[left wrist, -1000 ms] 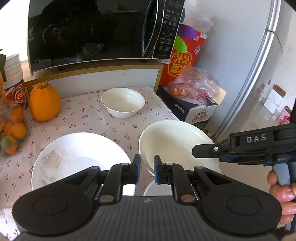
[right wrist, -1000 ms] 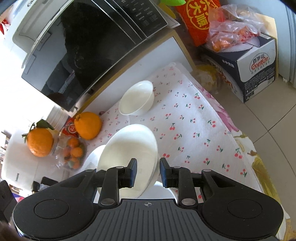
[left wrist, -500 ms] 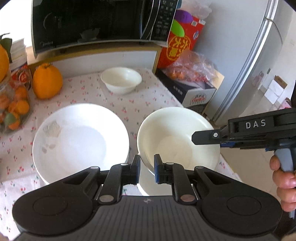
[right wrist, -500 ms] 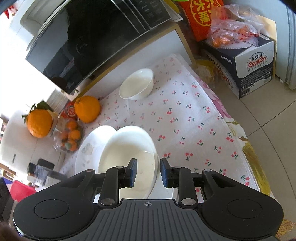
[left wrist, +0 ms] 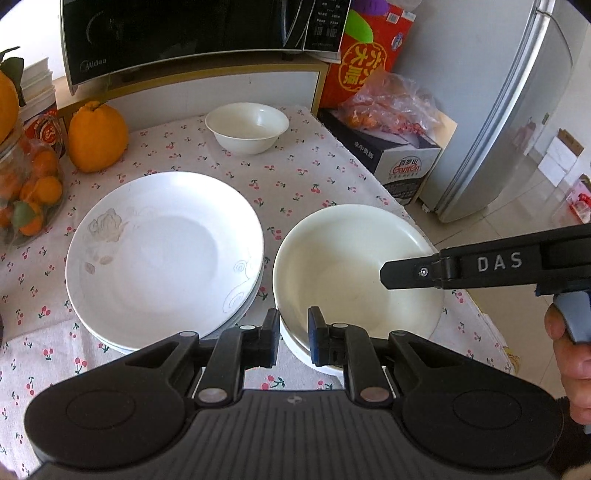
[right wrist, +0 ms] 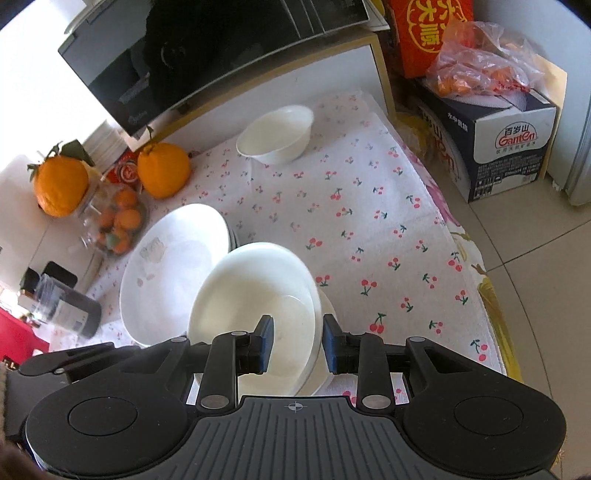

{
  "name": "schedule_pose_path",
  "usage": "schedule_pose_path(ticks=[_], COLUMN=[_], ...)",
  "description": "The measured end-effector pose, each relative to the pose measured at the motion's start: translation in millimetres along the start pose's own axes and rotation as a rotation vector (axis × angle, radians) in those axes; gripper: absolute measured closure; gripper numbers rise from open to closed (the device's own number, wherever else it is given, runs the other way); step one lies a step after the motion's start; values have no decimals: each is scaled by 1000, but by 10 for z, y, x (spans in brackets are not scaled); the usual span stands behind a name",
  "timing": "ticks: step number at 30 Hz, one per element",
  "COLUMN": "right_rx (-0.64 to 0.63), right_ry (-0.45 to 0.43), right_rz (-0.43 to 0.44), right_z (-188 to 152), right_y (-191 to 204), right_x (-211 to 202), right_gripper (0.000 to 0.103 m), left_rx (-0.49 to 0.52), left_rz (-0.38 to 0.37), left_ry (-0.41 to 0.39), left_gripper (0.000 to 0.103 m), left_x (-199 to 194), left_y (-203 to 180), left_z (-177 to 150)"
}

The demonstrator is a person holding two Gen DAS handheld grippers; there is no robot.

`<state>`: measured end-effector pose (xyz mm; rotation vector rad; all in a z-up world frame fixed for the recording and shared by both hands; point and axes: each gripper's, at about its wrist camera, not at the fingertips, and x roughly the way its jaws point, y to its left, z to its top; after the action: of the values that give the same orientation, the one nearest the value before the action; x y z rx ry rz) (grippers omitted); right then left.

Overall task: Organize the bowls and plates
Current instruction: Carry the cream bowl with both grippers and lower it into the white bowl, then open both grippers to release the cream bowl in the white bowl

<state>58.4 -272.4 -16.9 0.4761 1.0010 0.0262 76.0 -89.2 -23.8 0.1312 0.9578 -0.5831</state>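
A large cream bowl (left wrist: 354,266) sits on a stack of white dishes at the table's front right; it also shows in the right wrist view (right wrist: 255,291). My right gripper (right wrist: 297,345) straddles its near rim, jaws apart on either side of it. My left gripper (left wrist: 291,339) is at the bowl's near-left rim with a narrow gap, holding nothing. A stack of white plates (left wrist: 162,254) with a faint floral print lies to the left. A small white bowl (left wrist: 246,126) stands at the back of the table.
A cherry-print cloth (left wrist: 306,177) covers the table. A large orange fruit (left wrist: 96,137) and a bag of small oranges (left wrist: 26,195) sit at the left. A microwave (left wrist: 199,33) stands behind. A Ganten box (left wrist: 391,158) and a fridge (left wrist: 498,110) are on the right.
The cream bowl has come down onto the dish stack. My right gripper's jaws have widened around its rim. Both cameras have pulled back and up.
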Motion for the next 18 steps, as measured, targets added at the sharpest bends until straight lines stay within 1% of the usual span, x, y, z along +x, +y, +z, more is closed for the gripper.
schedule_pose_path(ticks=[13,14,15,16,17,18], right_rx=[0,4,10,16,19,20], right_ry=[14,15,14,12,9,6], right_rz=[4,5,7,9,11,10], right_z=[11,16,19,22,24,29], right_y=[30,22,15,6,2,-3], right_x=[41,41,38,30,22,16], right_gripper=[73,71,64,60,58,55], left_rx=[-14,-14,-14,-13,-13,-13], left_rz=[6,4,4,4,5,4], left_ry=[34,36,38,40,40,40], left_gripper=[88,88,87,84,82,80], left_x=[59,62,64,69,70,69], left_y=[35,38,37,34,35,37], left_z=[-19,-20,-20,-17,-19,-19])
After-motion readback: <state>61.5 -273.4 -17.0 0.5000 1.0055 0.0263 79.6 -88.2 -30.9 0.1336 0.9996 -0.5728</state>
